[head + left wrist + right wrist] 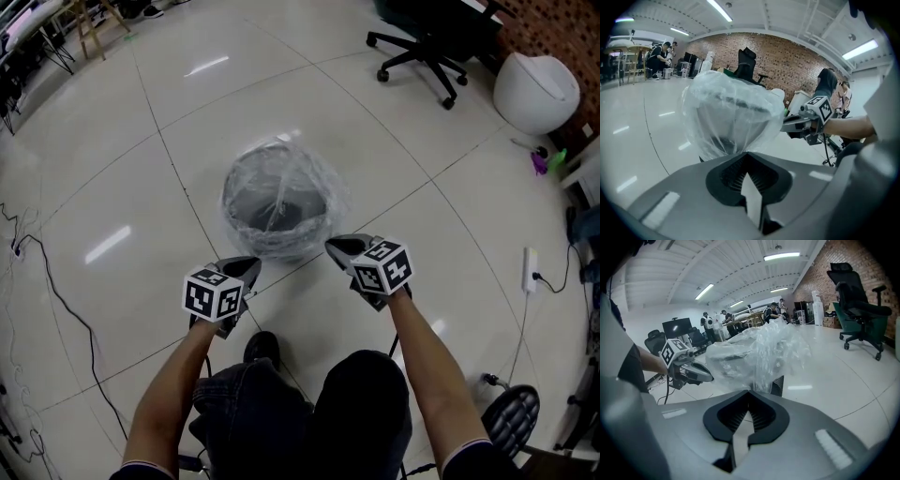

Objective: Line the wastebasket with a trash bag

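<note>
A dark round wastebasket (277, 214) stands on the glossy floor, with a clear crinkled trash bag (281, 169) draped over it and covering its mouth. My left gripper (249, 266) is at the basket's near left side. Its jaws are shut on the bag's edge, and the film (731, 117) narrows down into the jaw tips. My right gripper (336, 247) is at the near right side, shut on gathered film (759, 352). A strip of the basket's dark wall (778, 385) shows below the bag. Each gripper also shows in the other's view, the right gripper (787, 124) and the left gripper (705, 377).
A black office chair (422, 47) and a white rounded container (536, 89) stand at the far right. Cables (56, 291) run over the floor on the left, and a power strip (530, 270) lies on the right. My knees and a shoe (262, 347) are just behind the grippers.
</note>
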`<state>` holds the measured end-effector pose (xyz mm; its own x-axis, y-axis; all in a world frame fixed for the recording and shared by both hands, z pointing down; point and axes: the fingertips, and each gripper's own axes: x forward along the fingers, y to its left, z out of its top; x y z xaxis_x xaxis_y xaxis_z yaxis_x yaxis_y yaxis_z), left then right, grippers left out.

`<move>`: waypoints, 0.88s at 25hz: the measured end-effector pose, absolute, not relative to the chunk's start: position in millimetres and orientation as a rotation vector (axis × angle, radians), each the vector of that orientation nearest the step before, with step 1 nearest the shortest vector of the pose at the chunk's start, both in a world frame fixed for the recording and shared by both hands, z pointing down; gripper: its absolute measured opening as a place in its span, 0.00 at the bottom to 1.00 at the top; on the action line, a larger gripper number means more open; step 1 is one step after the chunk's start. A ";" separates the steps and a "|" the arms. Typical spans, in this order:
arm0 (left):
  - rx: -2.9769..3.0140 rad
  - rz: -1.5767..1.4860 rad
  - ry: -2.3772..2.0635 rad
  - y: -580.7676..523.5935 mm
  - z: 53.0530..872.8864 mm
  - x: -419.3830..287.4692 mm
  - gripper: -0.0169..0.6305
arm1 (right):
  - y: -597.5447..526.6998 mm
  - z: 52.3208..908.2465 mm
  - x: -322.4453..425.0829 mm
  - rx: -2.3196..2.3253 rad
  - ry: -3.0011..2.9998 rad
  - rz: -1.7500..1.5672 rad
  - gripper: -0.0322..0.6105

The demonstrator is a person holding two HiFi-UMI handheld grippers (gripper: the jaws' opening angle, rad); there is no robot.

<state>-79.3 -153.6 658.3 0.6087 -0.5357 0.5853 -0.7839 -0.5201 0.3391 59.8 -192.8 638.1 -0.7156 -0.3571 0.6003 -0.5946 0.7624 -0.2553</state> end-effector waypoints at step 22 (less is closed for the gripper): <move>2.205 0.591 -1.031 -162.9 710.1 -82.5 0.10 | -213.0 689.0 56.0 0.770 -2.394 0.645 0.06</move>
<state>-82.5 -162.9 710.1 0.5938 -0.5135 0.6194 -0.7941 -0.4980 0.3484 56.0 -213.0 689.0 -0.6914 -0.3785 0.6154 -0.6364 0.7223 -0.2707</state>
